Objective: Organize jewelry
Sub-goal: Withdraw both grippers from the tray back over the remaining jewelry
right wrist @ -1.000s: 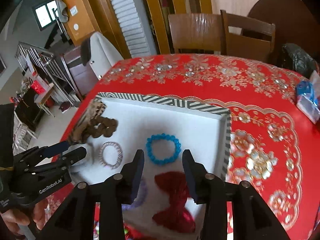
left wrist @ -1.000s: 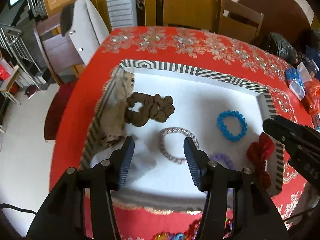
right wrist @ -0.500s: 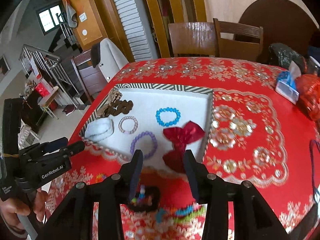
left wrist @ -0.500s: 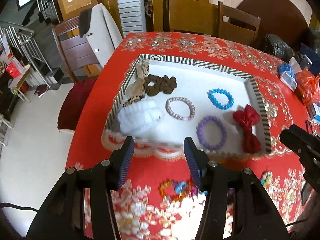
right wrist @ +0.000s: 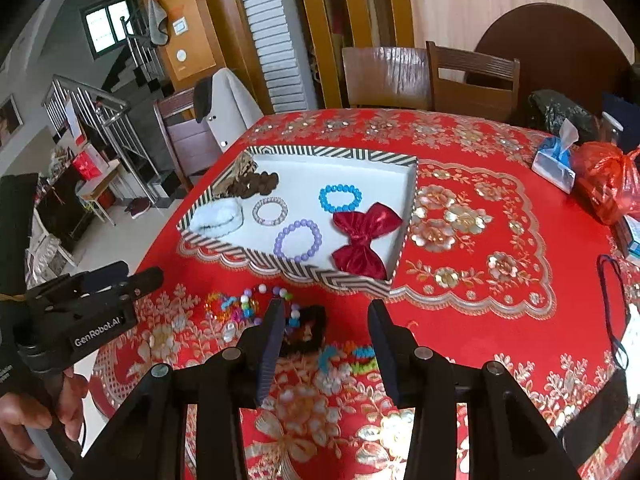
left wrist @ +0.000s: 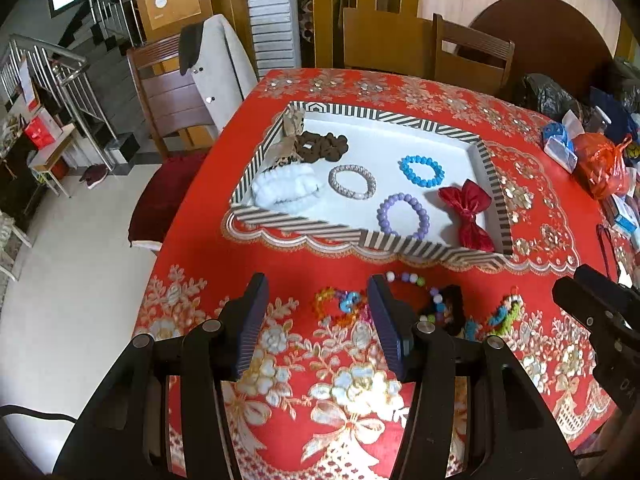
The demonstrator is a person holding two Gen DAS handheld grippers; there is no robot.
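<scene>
A white tray with a striped rim [left wrist: 304, 229] [right wrist: 360, 154] sits on the red tablecloth. In it lie a blue bead bracelet [left wrist: 421, 171] [right wrist: 340, 197], a purple bead bracelet [left wrist: 403, 216] [right wrist: 298, 240], a silver bracelet [left wrist: 352, 181] [right wrist: 270, 211], a red bow [left wrist: 466, 208] [right wrist: 363, 236], a brown scrunchie [left wrist: 323, 145] and a white fluffy band [left wrist: 285, 191]. Loose colourful bead pieces [left wrist: 343, 304] [right wrist: 240, 308], a dark scrunchie [right wrist: 306, 330] and a green-blue piece [left wrist: 506, 314] [right wrist: 356, 354] lie in front of the tray. My left gripper [left wrist: 318, 320] and right gripper [right wrist: 326, 338] are open and empty above these.
A tissue pack [right wrist: 554, 162] and a red plastic bag [right wrist: 606, 180] lie at the table's right side. Wooden chairs [right wrist: 432, 76] stand behind the table, one with a jacket [left wrist: 216, 60] at the left. The table's left edge drops to a tiled floor [left wrist: 72, 240].
Both grippers have pulled back from over the tray toward the table's near edge. The loose bead pieces in front of the tray have come into view. Both stay open.
</scene>
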